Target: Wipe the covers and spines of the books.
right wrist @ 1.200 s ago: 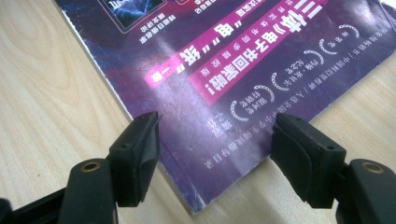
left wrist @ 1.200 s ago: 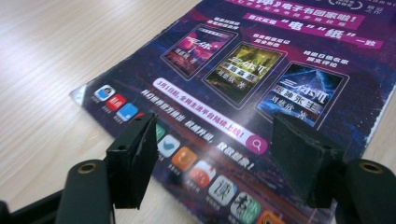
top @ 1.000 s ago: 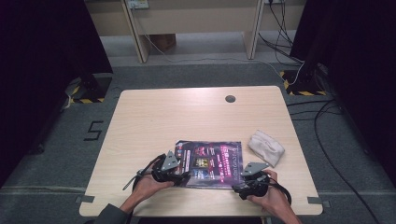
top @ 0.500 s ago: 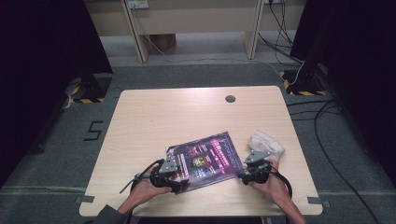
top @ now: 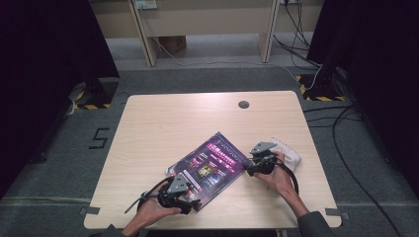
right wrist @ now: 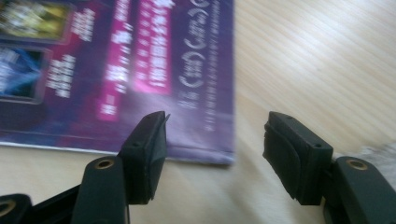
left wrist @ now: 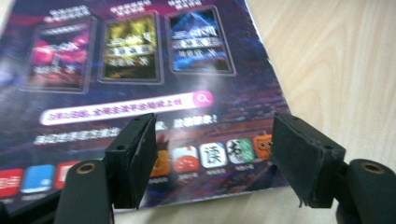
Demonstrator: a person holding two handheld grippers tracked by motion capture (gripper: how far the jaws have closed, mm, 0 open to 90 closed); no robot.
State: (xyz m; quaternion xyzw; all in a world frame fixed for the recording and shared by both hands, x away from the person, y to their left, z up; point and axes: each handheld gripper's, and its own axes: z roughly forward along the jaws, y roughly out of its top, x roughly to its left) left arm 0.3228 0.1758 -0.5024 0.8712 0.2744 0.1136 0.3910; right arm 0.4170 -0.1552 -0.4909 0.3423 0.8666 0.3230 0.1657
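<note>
Leaflet (top: 210, 165) lying flat and skewed on the table (top: 163, 118), near the front edge.
Your left gripper (top: 190, 203) gapes empty over its near corner, jaws just widened; right gripper (top: 250, 167) open, empty at its right corner. Thin, light, floppy, glossy: pinch the edges.

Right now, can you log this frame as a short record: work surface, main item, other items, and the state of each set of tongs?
surface: light wooden table
main item: purple printed booklet, lying flat and askew near the front edge
other items: white cloth beside the right hand; dark round spot near the far edge
left tongs: open, over the booklet's near edge, nothing pinched
right tongs: open, at the booklet's corner, bare table between the jaws
</note>
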